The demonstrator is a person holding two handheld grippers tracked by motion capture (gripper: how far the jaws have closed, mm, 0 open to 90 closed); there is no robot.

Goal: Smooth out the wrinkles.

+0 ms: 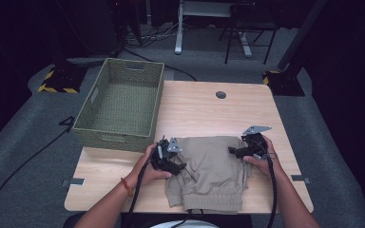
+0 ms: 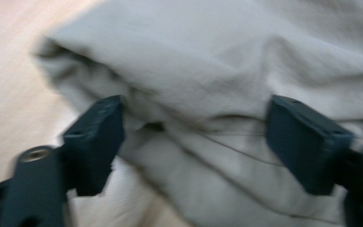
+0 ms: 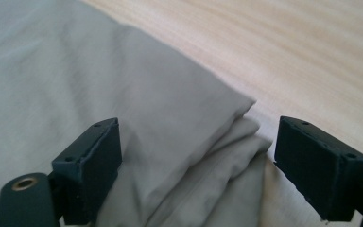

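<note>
A folded beige garment point(image 1: 211, 171) with an elastic hem lies on the near half of the wooden table point(image 1: 204, 107). My left gripper point(image 1: 179, 167) is at the garment's left edge. Its jaws stand apart over rumpled folds of the cloth point(image 2: 194, 94), with fabric lying between them and neither pad pressing on it. My right gripper point(image 1: 231, 151) is at the garment's far right corner. Its jaws are wide apart around the stacked layers of that corner point(image 3: 227, 137), not touching them.
A woven green-grey basket point(image 1: 121, 102) stands on the table's far left corner, a short way behind the left hand. A round cable hole point(image 1: 221, 94) sits near the far edge. Bare wood lies beyond the garment and to its right.
</note>
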